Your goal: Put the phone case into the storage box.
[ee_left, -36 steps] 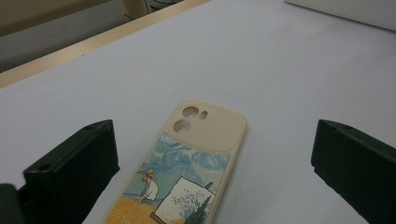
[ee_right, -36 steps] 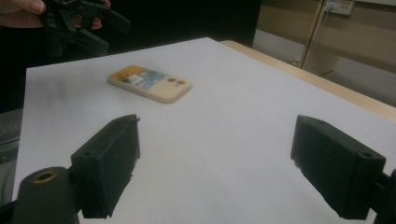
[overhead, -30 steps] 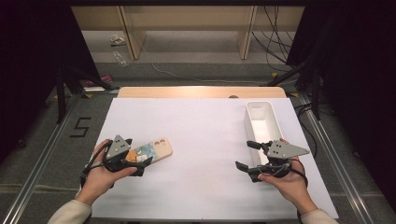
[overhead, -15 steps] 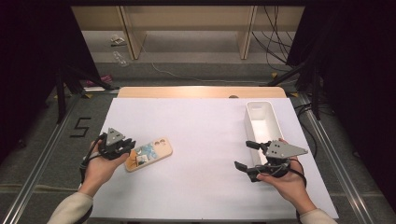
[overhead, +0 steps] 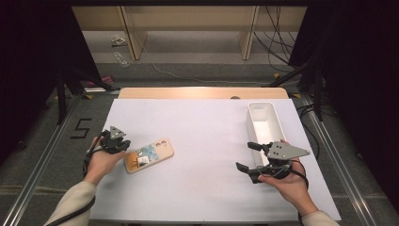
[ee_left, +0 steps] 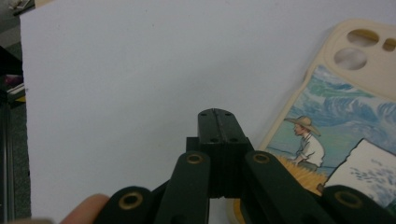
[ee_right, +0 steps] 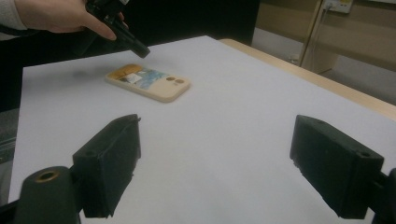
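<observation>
A cream phone case (overhead: 149,154) with a painted picture on its back lies flat on the white table at the left. My left gripper (overhead: 120,144) hovers just beyond the case's left end, apart from it, jaws pressed together and empty. In the left gripper view the shut left gripper (ee_left: 215,122) points past the phone case (ee_left: 336,126), which lies to its right. My right gripper (overhead: 248,157) is at the right, open and empty, and faces left. The right gripper view looks between the spread jaws of the right gripper (ee_right: 233,163) toward the phone case (ee_right: 148,83) and the left gripper (ee_right: 138,49).
A long white bin (overhead: 262,123) stands at the right, just beyond my right gripper, and looks empty. The wooden table edge (overhead: 202,92) runs along the far side. Wide bare table lies between the two grippers. Shelves and cables sit on the floor beyond.
My left gripper has drawn back to the left, off the phone case, which stays flat on the table. The right gripper has hardly moved.
</observation>
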`<state>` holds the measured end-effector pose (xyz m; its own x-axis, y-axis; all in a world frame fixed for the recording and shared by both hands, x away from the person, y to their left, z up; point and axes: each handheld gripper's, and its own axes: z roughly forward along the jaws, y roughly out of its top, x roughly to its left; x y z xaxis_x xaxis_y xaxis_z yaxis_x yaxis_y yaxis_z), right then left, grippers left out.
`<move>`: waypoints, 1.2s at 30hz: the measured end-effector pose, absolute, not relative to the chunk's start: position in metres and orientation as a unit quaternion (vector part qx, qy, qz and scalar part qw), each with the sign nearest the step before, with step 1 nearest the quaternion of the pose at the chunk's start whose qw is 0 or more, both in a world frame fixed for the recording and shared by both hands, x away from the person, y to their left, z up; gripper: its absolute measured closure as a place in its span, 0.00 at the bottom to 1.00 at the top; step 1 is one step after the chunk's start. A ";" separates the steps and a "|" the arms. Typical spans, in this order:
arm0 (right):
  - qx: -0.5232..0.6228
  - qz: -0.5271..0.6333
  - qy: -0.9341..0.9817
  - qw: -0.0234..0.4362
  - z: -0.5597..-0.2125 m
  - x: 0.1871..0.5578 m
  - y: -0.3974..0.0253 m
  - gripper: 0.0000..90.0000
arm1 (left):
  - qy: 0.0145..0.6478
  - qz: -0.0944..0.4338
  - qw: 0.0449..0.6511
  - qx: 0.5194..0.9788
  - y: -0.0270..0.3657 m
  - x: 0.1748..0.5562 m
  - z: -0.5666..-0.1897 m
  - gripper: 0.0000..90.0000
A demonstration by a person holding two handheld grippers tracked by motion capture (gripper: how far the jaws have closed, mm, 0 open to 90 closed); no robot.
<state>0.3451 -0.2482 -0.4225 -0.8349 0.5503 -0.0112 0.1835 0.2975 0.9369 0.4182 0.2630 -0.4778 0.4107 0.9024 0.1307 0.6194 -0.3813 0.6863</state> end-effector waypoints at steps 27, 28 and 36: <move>0.236 0.544 0.787 0.169 -0.423 0.345 -0.249 0.19 | 0.453 0.220 0.264 0.823 0.262 0.417 -0.489 1.00; 0.236 0.544 0.787 0.169 -0.423 0.345 -0.249 0.19 | 0.453 0.220 0.264 0.823 0.262 0.417 -0.489 1.00; 0.237 0.543 0.787 0.171 -0.422 0.345 -0.249 0.19 | 0.447 0.205 0.246 0.836 0.260 0.404 -0.486 1.00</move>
